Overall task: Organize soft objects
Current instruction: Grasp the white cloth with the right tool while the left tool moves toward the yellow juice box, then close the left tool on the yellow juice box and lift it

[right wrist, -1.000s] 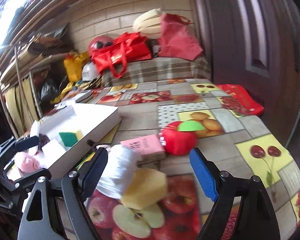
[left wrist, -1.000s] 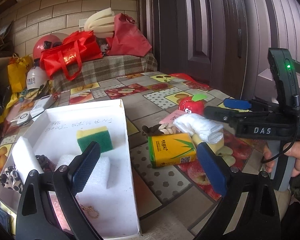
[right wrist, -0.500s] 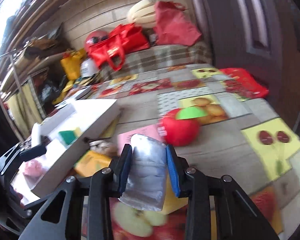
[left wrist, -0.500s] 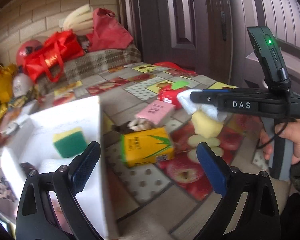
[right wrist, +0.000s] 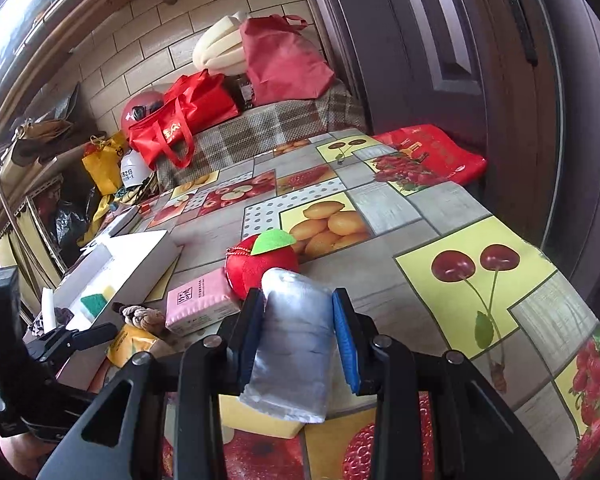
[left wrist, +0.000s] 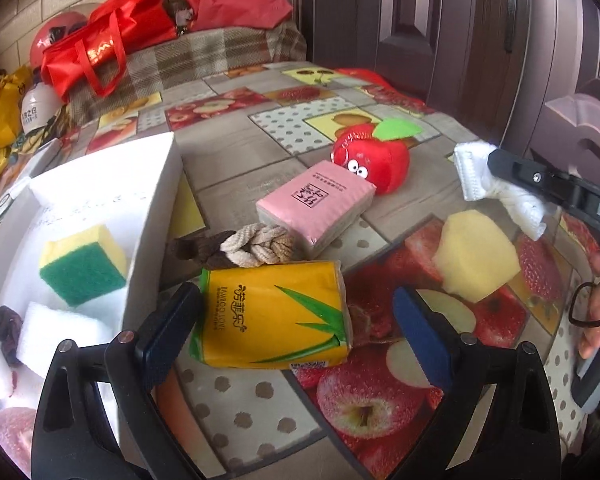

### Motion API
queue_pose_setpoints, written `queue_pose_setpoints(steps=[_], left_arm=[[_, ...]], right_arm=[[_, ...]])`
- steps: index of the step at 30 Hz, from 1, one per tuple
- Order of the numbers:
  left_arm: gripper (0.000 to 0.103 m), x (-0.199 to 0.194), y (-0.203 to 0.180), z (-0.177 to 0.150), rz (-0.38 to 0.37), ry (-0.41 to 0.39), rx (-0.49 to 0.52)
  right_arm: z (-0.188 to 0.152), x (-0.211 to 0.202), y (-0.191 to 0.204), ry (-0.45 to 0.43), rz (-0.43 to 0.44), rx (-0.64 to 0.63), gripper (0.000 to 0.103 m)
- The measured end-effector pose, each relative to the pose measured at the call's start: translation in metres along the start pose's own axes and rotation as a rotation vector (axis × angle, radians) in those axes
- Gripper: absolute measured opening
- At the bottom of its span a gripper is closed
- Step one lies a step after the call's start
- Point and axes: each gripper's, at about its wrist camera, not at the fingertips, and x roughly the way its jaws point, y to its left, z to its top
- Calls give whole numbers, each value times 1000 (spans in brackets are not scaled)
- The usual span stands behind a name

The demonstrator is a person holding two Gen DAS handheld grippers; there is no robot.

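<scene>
White cloth roll (right wrist: 296, 344) sits squeezed between the blue pads of the right gripper (right wrist: 299, 336), lifted above the yellow sponge (left wrist: 476, 256). Left gripper (left wrist: 296, 340) gapes wide and empty, straddling the yellow tissue pack (left wrist: 272, 316); beyond lie a pink tissue pack (left wrist: 316, 204), plush apple (left wrist: 374, 158) and white box (left wrist: 156, 216).

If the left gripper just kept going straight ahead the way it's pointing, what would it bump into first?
Most likely the yellow tissue pack. It lies on the tablecloth right between the open fingers of the left gripper, closer than the braided rope knot and pink tissue pack behind it.
</scene>
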Motion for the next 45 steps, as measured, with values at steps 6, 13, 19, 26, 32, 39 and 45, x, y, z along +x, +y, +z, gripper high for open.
queue_pose_setpoints(steps=[6,13,19,26,32,39,45], left_arm=[[84,5,-18,-2,26,20,92],[57,-9,-21,-4,-34,-43,114],[40,-35,-22,-8,-47,-174,117],[41,-38,-3,-5,-65,-179,21],[83,-31,-1,-6,-49,-140,-10],[87,-15,-6,-3,-98,-56,18],[97,2,-14,-3,-115,30,56]], right_arm=[[2,3,-4,5,13,23,35],[1,-2,1,-12,3,-11,35],[1,-7,2,-43,3,-9,35],[1,-11,5,-68,2,-20,35],[1,-9,7,-63,17,-29,35],[1,-8,8,-58,34,-37,35],[0,-8,8,-49,36,-35,35]])
